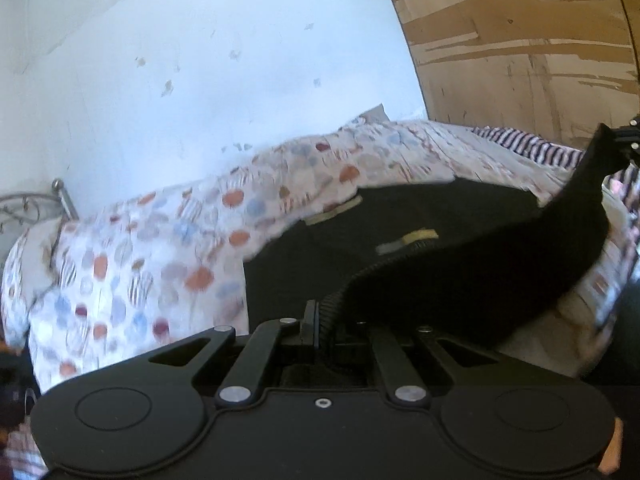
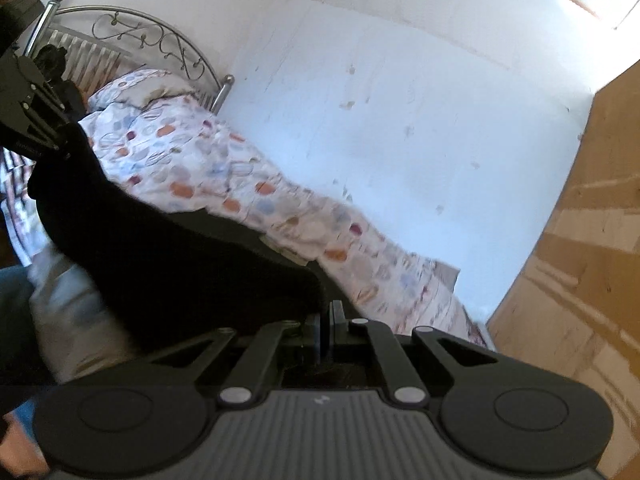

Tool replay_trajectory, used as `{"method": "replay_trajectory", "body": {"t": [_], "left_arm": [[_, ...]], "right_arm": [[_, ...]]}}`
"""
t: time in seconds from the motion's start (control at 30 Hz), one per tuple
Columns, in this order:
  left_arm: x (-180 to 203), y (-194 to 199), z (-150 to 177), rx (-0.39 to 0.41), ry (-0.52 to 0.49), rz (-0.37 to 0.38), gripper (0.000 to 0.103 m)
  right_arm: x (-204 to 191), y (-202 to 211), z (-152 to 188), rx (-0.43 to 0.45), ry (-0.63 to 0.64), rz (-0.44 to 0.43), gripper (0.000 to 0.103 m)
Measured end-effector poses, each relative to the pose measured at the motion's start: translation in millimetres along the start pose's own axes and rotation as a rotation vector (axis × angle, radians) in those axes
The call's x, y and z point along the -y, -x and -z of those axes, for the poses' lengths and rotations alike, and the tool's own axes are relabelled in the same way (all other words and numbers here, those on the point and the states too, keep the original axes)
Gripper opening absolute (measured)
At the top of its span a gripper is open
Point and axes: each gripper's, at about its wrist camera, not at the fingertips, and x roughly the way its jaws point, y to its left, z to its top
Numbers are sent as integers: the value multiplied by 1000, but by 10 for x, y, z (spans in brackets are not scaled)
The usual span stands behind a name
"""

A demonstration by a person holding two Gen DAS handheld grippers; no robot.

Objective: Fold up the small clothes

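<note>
A black garment [image 1: 460,248] with a ribbed waistband is stretched in the air between my two grippers, above the bed. My left gripper [image 1: 320,320] is shut on one end of the ribbed band. My right gripper [image 2: 326,326] is shut on the other end of the black garment [image 2: 172,264]. The right gripper also shows at the right edge of the left wrist view [image 1: 624,140]. The left gripper shows at the upper left of the right wrist view [image 2: 48,136]. Part of the garment lies on the bed, with small tags showing.
The bed has a white cover with coloured dots [image 1: 168,248], also in the right wrist view [image 2: 224,184]. A metal headboard [image 2: 160,44] stands at one end. A white wall [image 2: 400,100] runs behind. A wooden wardrobe [image 1: 520,48] stands at the right. A striped cloth [image 1: 532,146] lies far back.
</note>
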Motion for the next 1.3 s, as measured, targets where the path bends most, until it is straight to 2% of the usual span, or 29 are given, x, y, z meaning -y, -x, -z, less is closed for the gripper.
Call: {"method": "replay_trajectory", "body": {"t": [0.27,0.47,0.57,0.8,0.97,1.13,1.23,1.27,1.3], "left_arm": [[-539,-1168,-884,-17,-13,38,4],[-775,-2167,-1264,-60,-11,40,4],[-869,-2715,-1335,-108,2,59,4],[-968,-3613,-1306,-200,49,88,4],[-1012,-4008,-1217,-259,81,88,5],[-1035,-4236,-1087,-306,125,98,8],[-1042,-4296,-1022,-329,147,104,24],[-1056,-4306,-1009,-336,162,105,39],[-1075,-4308,-996,-343,180,109,59]], "right_arm": [[528,-1410,-349,-26,-49,-20,4],[850,-2489,-441,-101,-83,-50,4],[923,-2980,-401,-153,-81,-64,4],[964,-3850,-171,-260,-113,-104,4],[902,-4271,26,-323,-139,-133,4],[819,-4442,125,-352,-157,-137,5],[803,-4512,161,-369,-168,-146,9],[804,-4537,173,-375,-175,-151,11],[809,-4550,173,-381,-182,-154,18]]}}
